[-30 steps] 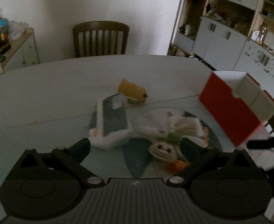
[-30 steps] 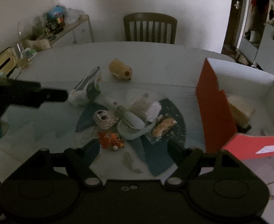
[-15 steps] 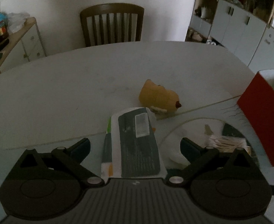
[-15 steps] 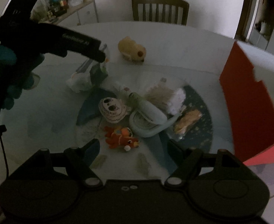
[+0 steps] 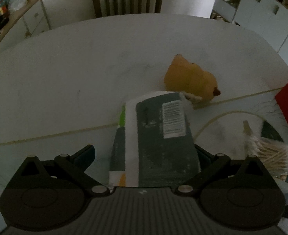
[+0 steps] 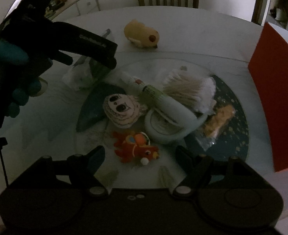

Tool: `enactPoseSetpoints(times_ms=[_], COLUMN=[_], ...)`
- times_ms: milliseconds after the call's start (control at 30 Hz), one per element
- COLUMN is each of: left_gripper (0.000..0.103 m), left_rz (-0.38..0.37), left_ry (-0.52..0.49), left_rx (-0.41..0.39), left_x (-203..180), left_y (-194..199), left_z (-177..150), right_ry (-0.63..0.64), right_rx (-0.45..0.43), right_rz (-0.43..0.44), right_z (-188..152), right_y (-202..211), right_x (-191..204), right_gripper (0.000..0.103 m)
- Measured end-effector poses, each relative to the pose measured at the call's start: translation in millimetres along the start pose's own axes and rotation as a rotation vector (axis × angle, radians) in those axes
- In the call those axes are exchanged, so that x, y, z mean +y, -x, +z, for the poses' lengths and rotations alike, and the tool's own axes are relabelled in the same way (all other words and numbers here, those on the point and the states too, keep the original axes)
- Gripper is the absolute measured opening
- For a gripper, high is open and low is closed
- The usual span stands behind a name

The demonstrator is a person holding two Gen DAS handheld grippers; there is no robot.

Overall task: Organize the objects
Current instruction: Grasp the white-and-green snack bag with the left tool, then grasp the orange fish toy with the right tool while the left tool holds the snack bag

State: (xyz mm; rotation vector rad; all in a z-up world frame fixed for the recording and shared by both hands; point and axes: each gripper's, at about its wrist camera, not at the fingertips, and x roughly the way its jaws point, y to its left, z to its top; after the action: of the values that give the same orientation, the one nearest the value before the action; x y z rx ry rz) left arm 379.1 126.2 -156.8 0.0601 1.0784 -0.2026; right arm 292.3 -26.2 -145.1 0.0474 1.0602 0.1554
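Dark-green packet between the prongs of the left tool, toys heaped mid-bench.

Teal-gloved hand (image 6: 10,78) grips the left tool (image 5: 144,152), whose prongs stand apart on either side of the dark-green and white packet (image 5: 159,137); the right prong looks to touch the packet's edge, the left one stands clear of it. Just beyond the packet lies the yellow plush toy (image 5: 191,80) on the pale bench (image 5: 65,78). Further right, the right tool (image 6: 140,156) hangs spread wide and holding nothing above the red crab toy (image 6: 136,146). Past it lie the round face toy (image 6: 122,109), a white tube (image 6: 163,101) across a white ring (image 6: 163,131), the cotton swabs (image 6: 189,92) and a small snack bag (image 6: 218,121). At far right stands the red box (image 6: 277,98).
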Motion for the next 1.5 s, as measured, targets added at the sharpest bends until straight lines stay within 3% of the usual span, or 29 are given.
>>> enactPoseSetpoints(times_ms=[267, 367, 433, 500, 633, 833, 1100, 1500], left_gripper=[0.099, 0.083, 0.068, 0.060, 0.047, 0.040, 0.038, 0.038], left_rz=[0.014, 0.022, 0.028, 0.028, 0.017, -0.009, -0.040, -0.116], left_ry=[0.000, -0.018, -0.033, -0.035, -0.028, 0.020, 0.040, 0.030], left_rx=[-0.012, -0.035, -0.043, -0.045, -0.053, -0.049, -0.039, -0.008], left_x=[1, -3, -5, -5, -2, 9, 15, -28], left_y=[-5, -1, 1, 2, 7, 18, 50, 105], left_z=[-12, -15, -17, -15, -17, -30, -70, -117], right_ry=[0.014, 0.018, 0.042, 0.075, 0.089, 0.091, 0.053, 0.045], right_rx=[0.002, 0.004, 0.004, 0.004, -0.001, -0.010, -0.046, -0.130], right_rz=[-0.021, -0.030, -0.055, -0.081, -0.070, -0.054, -0.049, -0.042], right_z=[2, 2, 0, -1, -4, -11, -21, -29], right_y=[-1, -2, -1, -1, 2, 6, 31, 90], right_x=[5, 8, 13, 18, 20, 16, 2, -20], right_gripper=[0.078, 0.075, 0.065, 0.053, 0.043, 0.042, 0.042, 0.042])
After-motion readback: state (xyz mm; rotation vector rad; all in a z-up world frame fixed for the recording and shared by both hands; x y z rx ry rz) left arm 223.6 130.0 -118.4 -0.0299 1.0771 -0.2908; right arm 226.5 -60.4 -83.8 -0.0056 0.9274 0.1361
